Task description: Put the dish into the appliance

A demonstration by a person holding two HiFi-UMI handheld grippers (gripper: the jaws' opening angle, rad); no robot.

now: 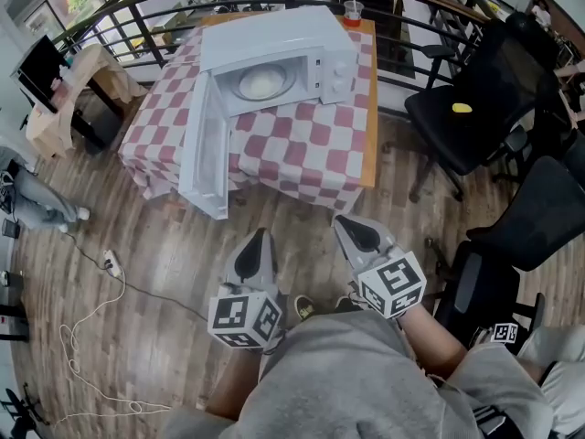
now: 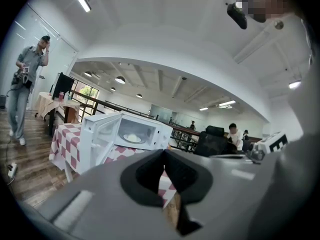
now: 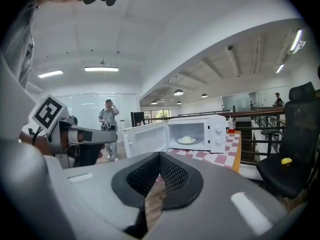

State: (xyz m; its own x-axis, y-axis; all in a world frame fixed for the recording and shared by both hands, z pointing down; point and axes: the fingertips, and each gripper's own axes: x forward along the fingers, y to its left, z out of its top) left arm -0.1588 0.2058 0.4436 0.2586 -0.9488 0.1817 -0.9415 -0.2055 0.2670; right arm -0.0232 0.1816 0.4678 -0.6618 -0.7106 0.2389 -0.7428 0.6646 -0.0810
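Observation:
A white microwave [image 1: 274, 62] stands on the checked table [image 1: 302, 149], its door [image 1: 206, 144] swung wide to the left. Inside it lies a pale dish [image 1: 260, 83], also seen as the dish [image 2: 132, 138] and the dish [image 3: 186, 140] in the gripper views. Both grippers hang low near the person's lap, well short of the table. My left gripper [image 1: 257, 245] is shut with nothing in it. My right gripper [image 1: 352, 231] is shut and empty too. The microwave [image 2: 135, 134] and microwave [image 3: 192, 134] stand ahead of each.
Black office chairs [image 1: 475, 108] stand to the right, one with a yellow object [image 1: 462, 108] on its seat. A red cup [image 1: 353, 12] sits at the table's far corner. A cable and power strip [image 1: 111, 263] lie on the wooden floor at left. A person [image 2: 22, 79] stands at left.

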